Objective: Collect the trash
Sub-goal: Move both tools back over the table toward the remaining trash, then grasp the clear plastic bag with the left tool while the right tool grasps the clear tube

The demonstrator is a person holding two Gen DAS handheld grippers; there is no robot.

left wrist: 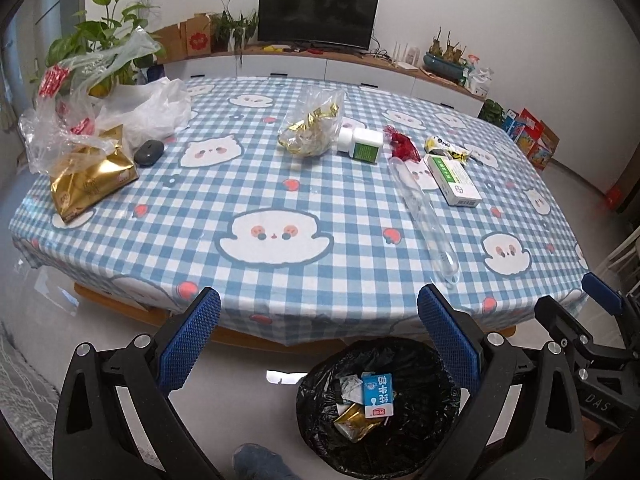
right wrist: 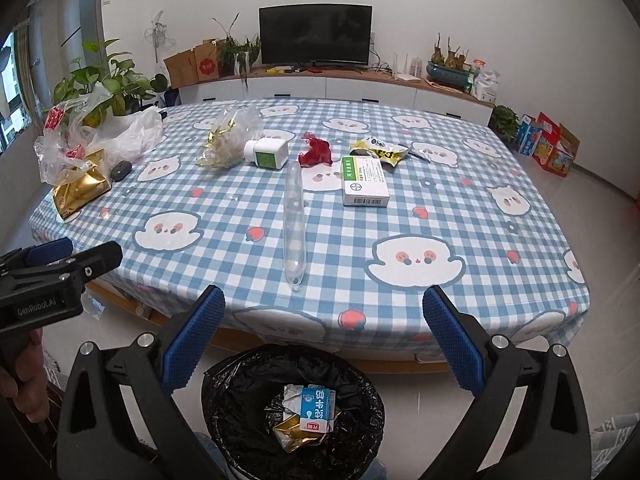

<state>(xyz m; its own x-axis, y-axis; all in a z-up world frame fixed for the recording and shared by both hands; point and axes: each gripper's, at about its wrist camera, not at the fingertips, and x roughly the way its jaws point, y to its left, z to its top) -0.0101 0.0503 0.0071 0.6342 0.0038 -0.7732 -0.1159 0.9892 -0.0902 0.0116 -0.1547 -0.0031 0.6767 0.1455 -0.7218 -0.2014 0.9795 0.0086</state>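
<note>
1. Left gripper (left wrist: 318, 312): jaws spread wide, nothing between the blue pads; held off the near edge of the table (left wrist: 280, 292), above the floor.
2. Right gripper (right wrist: 323, 308): jaws likewise wide apart and empty, at the same near edge. It shows at the right border of the left wrist view, so the two are side by side.
3. Trash bin (right wrist: 240, 396), black liner, on the floor just in front of the table and below both grippers. Inside: a blue-and-white carton (right wrist: 318, 410) lying on a gold wrapper (right wrist: 292, 434) (other scraps too crumpled to identify).
4. Trash on the checked tablecloth, nearest first: a long clear plastic tube (right wrist: 294, 220) running from near the front edge toward the middle; a white-and-green medicine box (right wrist: 364, 182) beside its far end; a red crumpled wrapper (right wrist: 316, 152); a yellow-and-black wrapper (right wrist: 380, 148) behind the box; a white bottle (right wrist: 267, 153) lying on its side, green label; a clear bag with gold foil (right wrist: 224, 142) touching the bottle.
5. Far left corner: a gold packet (left wrist: 90, 182) under a heap of clear and white plastic bags (left wrist: 100, 96), with a dark oval object (left wrist: 149, 152) just beside them (cannot tell what it is).
6. Nothing lies between the jaws and the clear tube; the table's middle and front are bare cloth.
7. Background: a potted plant (left wrist: 104, 36) behind the bags, a dark TV (left wrist: 318, 16) on a low cabinet, coloured boxes (left wrist: 530, 136) on the floor at right.
</note>
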